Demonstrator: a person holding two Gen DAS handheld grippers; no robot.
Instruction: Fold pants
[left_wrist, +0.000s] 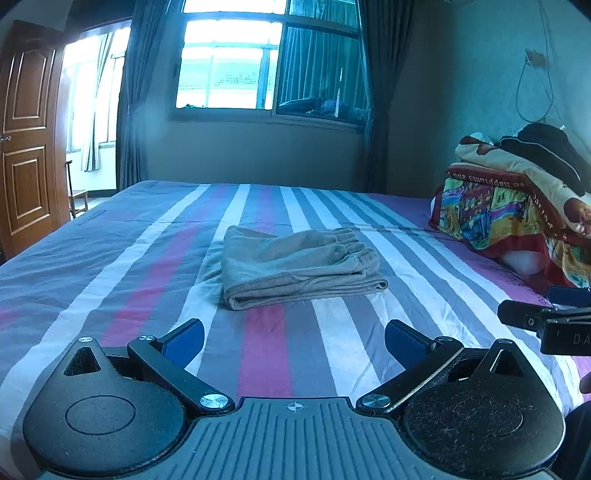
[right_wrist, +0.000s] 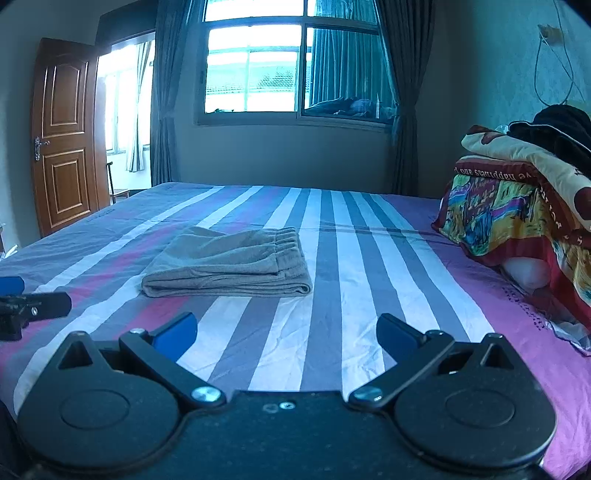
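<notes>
The grey-beige pants (left_wrist: 299, 267) lie folded into a compact rectangle on the striped bed sheet (left_wrist: 110, 266), elastic waistband on the top right. They also show in the right wrist view (right_wrist: 229, 267). My left gripper (left_wrist: 294, 341) is open and empty, held back from the pants near the bed's front. My right gripper (right_wrist: 286, 334) is open and empty, also short of the pants and to their right. Each gripper shows at the edge of the other's view: the right one (left_wrist: 546, 325), the left one (right_wrist: 26, 306).
A pile of colourful folded blankets (right_wrist: 517, 206) with dark clothing on top sits at the bed's right side. A window with dark curtains (right_wrist: 291, 62) is behind the bed. A wooden door (right_wrist: 64, 136) stands open at the left.
</notes>
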